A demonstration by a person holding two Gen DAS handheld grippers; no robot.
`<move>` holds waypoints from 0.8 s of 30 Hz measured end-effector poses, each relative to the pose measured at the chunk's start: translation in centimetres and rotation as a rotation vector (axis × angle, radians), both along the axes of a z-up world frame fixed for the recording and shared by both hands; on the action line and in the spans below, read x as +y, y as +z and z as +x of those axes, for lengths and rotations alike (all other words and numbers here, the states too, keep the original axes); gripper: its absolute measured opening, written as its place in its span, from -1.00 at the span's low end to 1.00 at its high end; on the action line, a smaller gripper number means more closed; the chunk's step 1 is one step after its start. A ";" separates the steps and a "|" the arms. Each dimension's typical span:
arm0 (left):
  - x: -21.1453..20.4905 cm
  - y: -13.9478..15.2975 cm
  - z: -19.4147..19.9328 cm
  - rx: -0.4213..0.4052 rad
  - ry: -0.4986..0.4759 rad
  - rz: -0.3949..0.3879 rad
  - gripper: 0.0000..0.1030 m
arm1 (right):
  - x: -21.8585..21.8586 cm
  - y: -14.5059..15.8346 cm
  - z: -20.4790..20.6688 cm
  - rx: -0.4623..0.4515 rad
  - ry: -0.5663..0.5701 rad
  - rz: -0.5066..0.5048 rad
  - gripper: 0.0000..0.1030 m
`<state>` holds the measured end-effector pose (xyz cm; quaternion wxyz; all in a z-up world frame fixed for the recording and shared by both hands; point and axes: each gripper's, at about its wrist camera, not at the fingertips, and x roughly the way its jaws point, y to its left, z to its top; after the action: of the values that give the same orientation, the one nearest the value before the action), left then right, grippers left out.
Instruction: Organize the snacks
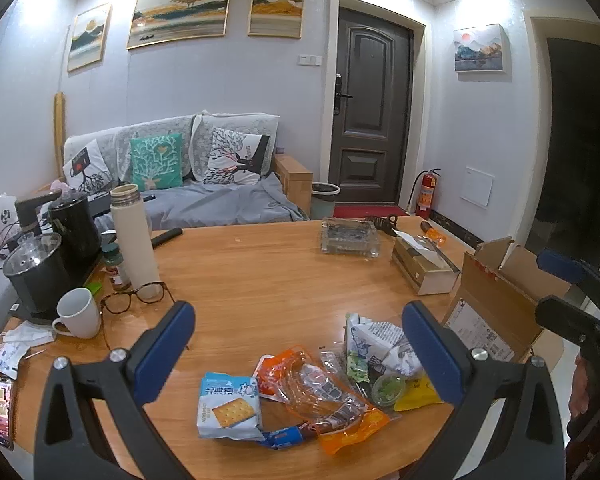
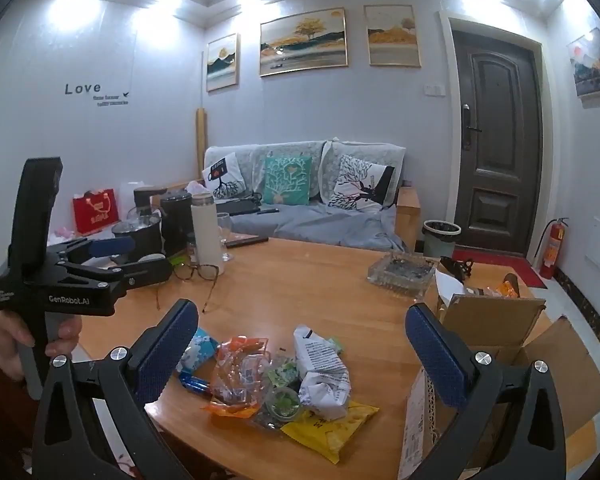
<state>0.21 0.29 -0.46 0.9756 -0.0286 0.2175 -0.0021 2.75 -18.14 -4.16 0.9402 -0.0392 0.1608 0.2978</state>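
Holding both grippers above the near edge of the worktop, I see the left gripper and the right gripper with fingers spread fully wide and nothing between the pads. Beyond the fingers lies the snack pile: a cracker pack at its left, an orange bag in the middle, a yellow packet at the near right. An open cardboard box sits just right of the pile.
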 end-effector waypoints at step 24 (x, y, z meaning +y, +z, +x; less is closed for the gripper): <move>-0.2 0.0 -0.2 0.003 0.006 0.006 0.99 | -0.1 -0.6 -0.2 0.003 0.002 0.001 1.00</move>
<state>0.01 0.07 -0.47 0.9754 -0.0264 0.2187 0.0014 2.56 -18.24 -4.76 0.9396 -0.0383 0.1621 0.2990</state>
